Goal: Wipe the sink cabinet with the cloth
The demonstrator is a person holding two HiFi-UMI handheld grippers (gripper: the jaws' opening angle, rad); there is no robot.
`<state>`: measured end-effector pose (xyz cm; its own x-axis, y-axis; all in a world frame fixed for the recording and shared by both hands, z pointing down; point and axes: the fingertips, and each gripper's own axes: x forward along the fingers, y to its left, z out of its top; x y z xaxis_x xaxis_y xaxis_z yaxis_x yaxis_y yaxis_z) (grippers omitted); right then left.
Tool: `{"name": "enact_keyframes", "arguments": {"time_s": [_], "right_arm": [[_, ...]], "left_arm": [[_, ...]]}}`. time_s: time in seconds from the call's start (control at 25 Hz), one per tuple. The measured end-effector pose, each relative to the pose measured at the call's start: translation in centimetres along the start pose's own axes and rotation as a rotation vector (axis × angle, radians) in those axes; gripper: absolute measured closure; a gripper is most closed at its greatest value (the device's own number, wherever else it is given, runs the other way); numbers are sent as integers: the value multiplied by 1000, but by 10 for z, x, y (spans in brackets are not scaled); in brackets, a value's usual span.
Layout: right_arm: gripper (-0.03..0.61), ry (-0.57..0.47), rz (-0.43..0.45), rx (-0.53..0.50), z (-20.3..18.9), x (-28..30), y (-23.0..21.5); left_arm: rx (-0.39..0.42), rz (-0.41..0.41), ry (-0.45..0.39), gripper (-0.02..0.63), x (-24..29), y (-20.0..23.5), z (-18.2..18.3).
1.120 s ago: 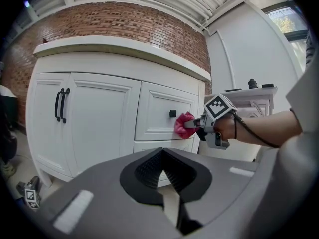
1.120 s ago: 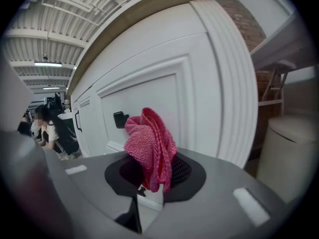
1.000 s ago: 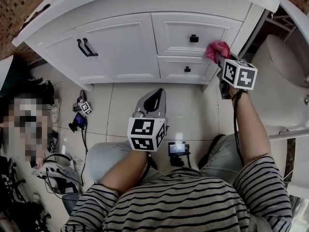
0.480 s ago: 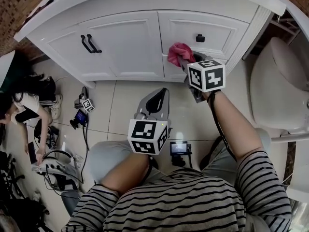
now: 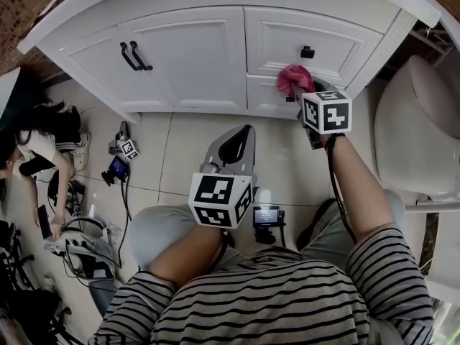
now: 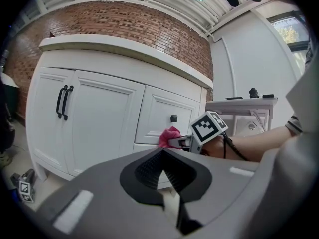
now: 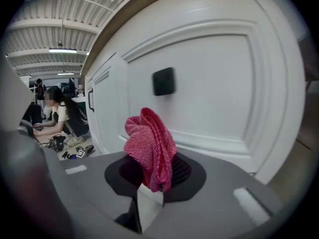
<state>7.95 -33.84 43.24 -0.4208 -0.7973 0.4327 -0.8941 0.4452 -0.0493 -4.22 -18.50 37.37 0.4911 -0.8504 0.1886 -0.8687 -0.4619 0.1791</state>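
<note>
Wiping seems partly done: the right claw (image 5: 300,92), clenched on the pink cloth (image 5: 292,77), holds it at the sink cabinet (image 5: 238,27) drawer fronts (image 5: 287,38), the doors (image 5: 187,56) likely remaining, while the left claw (image 5: 231,148) hangs closed and empty.

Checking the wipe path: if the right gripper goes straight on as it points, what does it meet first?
The pink cloth in the right gripper would meet the white drawer front first, just below the black knob; depth is unclear, so they may be touching.
</note>
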Motion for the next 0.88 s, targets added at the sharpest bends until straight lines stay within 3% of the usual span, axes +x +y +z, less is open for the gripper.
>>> {"name": "enact_keyframes", "arguments": {"time_s": [0.24, 0.36, 0.48, 0.68, 0.8, 0.88], "right_arm": [[503, 39, -205, 72, -33, -53, -98], [505, 52, -263, 128, -44, -67, -110], [505, 48, -155, 98, -43, -49, -65], [505, 68, 76, -63, -40, 24, 48], [505, 93, 104, -133, -40, 58, 80], [505, 109, 89, -164, -39, 66, 79]], "left_arm": [[1, -16, 16, 612, 3, -7, -6], [7, -16, 22, 612, 1, -8, -8], [5, -17, 22, 612, 0, -8, -8], [11, -22, 25, 612, 3, -10, -9], [17, -11, 30, 612, 4, -6, -11], [4, -5, 34, 612, 5, -2, -12]]}}
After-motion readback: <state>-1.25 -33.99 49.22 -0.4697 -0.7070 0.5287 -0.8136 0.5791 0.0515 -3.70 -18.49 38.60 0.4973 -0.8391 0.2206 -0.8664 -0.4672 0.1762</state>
